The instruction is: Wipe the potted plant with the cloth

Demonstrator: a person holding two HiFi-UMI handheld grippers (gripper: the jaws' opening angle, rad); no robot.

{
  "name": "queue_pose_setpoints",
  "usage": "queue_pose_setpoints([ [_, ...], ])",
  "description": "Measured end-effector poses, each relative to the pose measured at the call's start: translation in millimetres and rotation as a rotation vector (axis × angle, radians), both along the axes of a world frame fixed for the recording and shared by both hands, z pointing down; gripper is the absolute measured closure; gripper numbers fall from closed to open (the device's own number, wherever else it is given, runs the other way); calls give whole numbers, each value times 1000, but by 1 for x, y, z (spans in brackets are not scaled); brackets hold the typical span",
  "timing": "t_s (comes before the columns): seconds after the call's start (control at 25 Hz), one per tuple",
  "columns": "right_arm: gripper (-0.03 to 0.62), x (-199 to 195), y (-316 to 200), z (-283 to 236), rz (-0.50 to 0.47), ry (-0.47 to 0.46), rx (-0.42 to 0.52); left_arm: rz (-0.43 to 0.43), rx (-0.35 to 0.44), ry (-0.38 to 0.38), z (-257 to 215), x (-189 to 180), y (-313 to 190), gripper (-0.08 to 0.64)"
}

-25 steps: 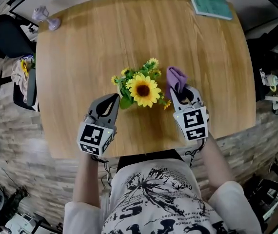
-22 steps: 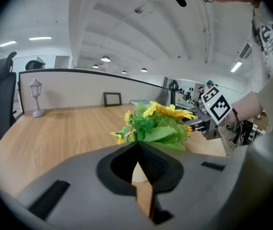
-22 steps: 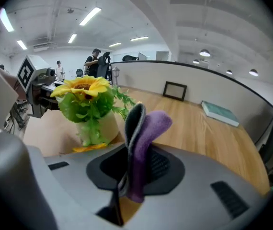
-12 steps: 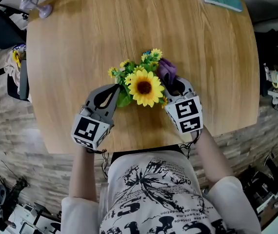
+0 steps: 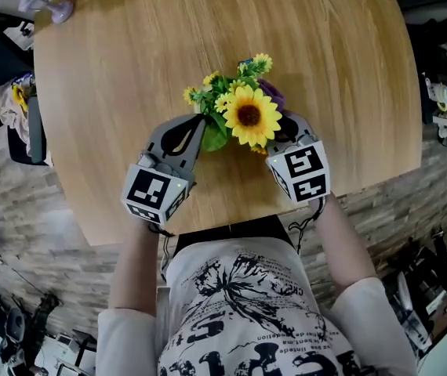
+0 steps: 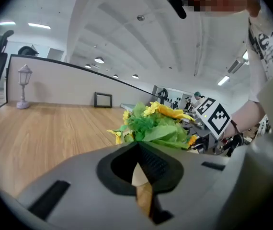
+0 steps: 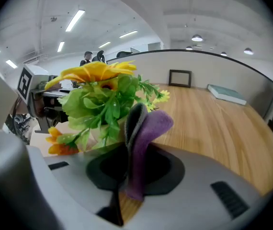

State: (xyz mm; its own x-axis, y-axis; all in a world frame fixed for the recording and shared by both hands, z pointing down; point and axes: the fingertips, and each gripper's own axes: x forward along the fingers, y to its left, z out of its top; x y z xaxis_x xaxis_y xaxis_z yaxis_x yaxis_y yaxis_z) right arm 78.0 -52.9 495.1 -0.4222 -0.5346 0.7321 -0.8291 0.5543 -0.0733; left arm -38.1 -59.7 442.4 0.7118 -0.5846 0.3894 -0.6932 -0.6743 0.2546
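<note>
The potted plant [image 5: 248, 116], a sunflower among green leaves and small yellow blooms, stands near the front of the wooden table [image 5: 129, 69]. My right gripper [image 5: 283, 125] is shut on the purple cloth [image 7: 148, 128], which presses in beside the leaves [image 7: 98, 95] on the plant's right. In the head view only a bit of the cloth [image 5: 274, 95] shows behind the sunflower. My left gripper [image 5: 200, 121] is shut, its tips at the plant's left side by a large leaf. In the left gripper view the plant [image 6: 160, 126] rises just past the closed jaws [image 6: 137, 145]. Whether they touch it I cannot tell.
A small lamp figurine [image 5: 43, 2] stands at the table's far left corner and a teal book [image 7: 227, 94] lies at the far right. A dark picture frame [image 7: 179, 78] leans at the back edge. A chair [image 5: 27, 131] stands off the table's left side.
My right gripper has moved in and down with the cloth against the plant, so the sunflower now covers most of the cloth. The left gripper has stayed at the plant's left.
</note>
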Motion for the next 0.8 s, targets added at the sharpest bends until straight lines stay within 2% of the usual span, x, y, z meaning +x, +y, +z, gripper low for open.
queue_pose_setpoints([
  [0.24,520,-3,21,0,66,5,15,45,30,-34,0,0,1,557],
  [0.4,518,-8,37,0,119,6,17,54,12,15,1,0,2,557],
  [0.56,517,-15,47,2,173,14,10,96,40,14,1,1,2,557],
  [0.8,517,-35,58,0,228,-6,-23,104,11,81,0,-3,1,557],
])
